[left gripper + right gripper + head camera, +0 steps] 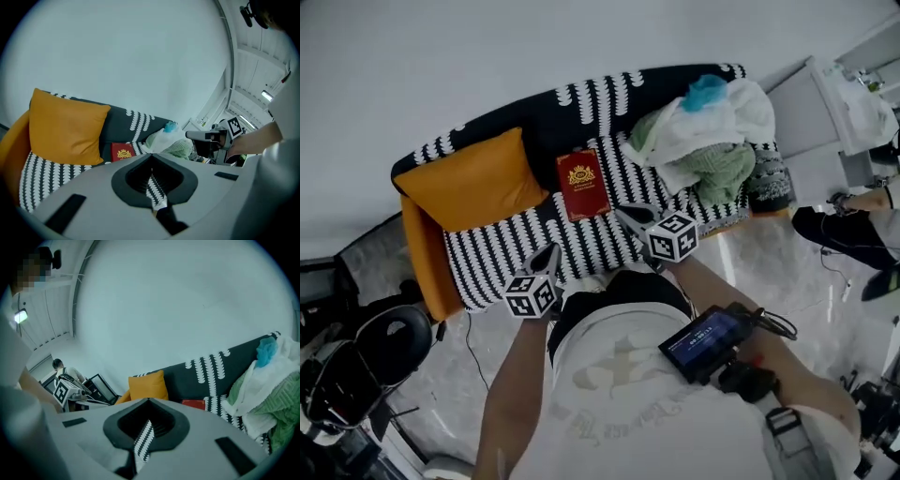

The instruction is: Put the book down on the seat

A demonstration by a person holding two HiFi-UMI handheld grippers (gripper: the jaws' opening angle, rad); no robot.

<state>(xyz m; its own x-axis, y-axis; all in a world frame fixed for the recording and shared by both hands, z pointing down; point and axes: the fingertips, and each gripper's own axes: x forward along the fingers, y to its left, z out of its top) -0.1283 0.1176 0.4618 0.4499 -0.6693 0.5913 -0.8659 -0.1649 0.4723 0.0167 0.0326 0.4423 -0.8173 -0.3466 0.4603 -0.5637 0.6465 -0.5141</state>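
On the striped seat (581, 242), head view: the book (583, 185) lies flat between the cushion (473, 180) on the left and the clothes (712, 131) on the right, touching neither gripper. The left gripper (549, 257) and right gripper (628, 217) hover on the near side of it, apart from it.

Left gripper view: jaws pressed together on nothing; the book shows far beyond them, beside the cushion.

Right gripper view: jaws likewise together and empty; only a red edge of the book shows over them.

I judge the placing done. To finish well, I would keep both pairs of jaws together and draw away on the near side, clear of the book and clothes.
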